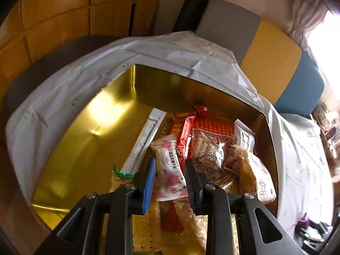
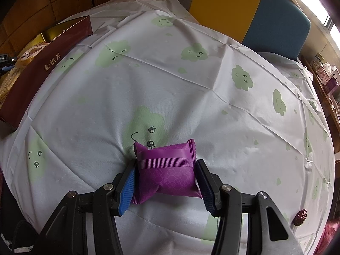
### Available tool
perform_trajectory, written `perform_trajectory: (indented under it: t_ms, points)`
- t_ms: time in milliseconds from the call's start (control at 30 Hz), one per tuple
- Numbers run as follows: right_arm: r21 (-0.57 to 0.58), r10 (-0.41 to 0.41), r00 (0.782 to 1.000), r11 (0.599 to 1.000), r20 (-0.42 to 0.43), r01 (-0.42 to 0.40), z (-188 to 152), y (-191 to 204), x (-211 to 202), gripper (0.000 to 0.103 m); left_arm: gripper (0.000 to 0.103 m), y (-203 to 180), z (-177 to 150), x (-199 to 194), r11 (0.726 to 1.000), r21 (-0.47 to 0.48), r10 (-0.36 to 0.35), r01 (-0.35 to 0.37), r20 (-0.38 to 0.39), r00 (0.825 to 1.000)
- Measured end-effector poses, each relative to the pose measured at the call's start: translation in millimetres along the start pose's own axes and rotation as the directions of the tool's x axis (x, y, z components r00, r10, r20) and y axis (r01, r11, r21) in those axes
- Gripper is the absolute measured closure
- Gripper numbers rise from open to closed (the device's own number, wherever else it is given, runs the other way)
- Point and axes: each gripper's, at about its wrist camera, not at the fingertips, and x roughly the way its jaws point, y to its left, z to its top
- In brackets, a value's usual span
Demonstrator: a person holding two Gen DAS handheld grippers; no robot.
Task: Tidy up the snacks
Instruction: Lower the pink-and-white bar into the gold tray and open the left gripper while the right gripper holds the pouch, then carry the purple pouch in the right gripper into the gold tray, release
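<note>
**Left tool over the gold tin, right tool clamped on a purple packet**

The left tool points down into the gold tin, whose rim sits on the cloth-covered tabletop. Between its fingers lies a white packet with pink flowers; there is a visible gap at the blue pad toward 9 o'clock, and whether the dark pad toward 3 o'clock touches the wrapper cannot be told, so the grip reads as released. The packet rests on the pile of snacks filling the tin's side toward 3 o'clock: a red wrapper, a clear bag of puffed sticks, and a bag of golden crisps. A long white sachet lies toward 10 o'clock of the packet. The tin's half toward 9 o'clock is bare metal.

The right tool is clenched on a purple packet, both pads pressing its sides, the packet low over the white tabletop printed with green clouds. The maroon wall of a box stands toward 10 o'clock. A small dark candy lies toward 4 o'clock, well apart.
</note>
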Motion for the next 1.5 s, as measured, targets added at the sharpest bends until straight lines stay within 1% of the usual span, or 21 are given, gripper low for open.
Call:
perform_trajectory:
  t_ms: [33,133,300,700,800,1000,1200,1333,1433,1500]
  points:
    - [-0.001,-0.001,1.0,1.0,0.001,0.001,0,0,0,0.048,0.075,-1,0,-5,1.0,0.014,-0.001,0.001,0.013,1.0]
    - [-0.002,0.0,1.0,1.0,0.002,0.0,0,0,0,0.048,0.075,-5,-6,-20,0.998,0.046,0.029,-0.032,0.063,0.998]
    - [-0.002,-0.007,1.0,1.0,0.004,0.007,0,1,-1,0.048,0.075,-3,-18,-35,0.999,0.038,0.019,-0.021,0.064,0.998]
    - [0.042,-0.001,1.0,0.999,0.003,0.0,-4,-2,-1,0.051,0.075,-8,-49,-63,0.997,0.074,-0.022,0.016,0.078,0.997]
    - [0.058,0.001,1.0,0.998,0.001,-0.001,-4,-3,-1,0.051,0.075,-7,-57,-73,0.995,0.087,-0.045,0.038,0.085,0.995]
    - [0.085,-0.036,0.999,0.996,-0.027,0.038,0,0,1,0.051,0.075,-9,-70,-92,0.99,0.127,-0.077,0.064,0.108,0.991]
    - [0.13,-0.081,0.997,0.988,-0.01,0.081,-2,5,0,0.052,0.075,-13,-81,-100,0.984,0.145,-0.12,0.105,0.102,0.988]
    - [0.159,-0.083,0.996,0.984,-0.019,0.085,-1,4,-2,0.053,0.075,-25,-92,-105,0.972,0.187,-0.163,0.145,0.088,0.983]
    - [0.161,-0.092,0.995,0.982,-0.037,0.097,5,4,-1,0.054,0.075,-34,-100,-108,0.957,0.232,-0.197,0.175,0.077,0.977]
    - [0.157,-0.046,0.999,0.986,-0.017,0.048,14,8,-7,0.054,0.075,-39,-108,-109,0.946,0.262,-0.214,0.191,0.063,0.975]
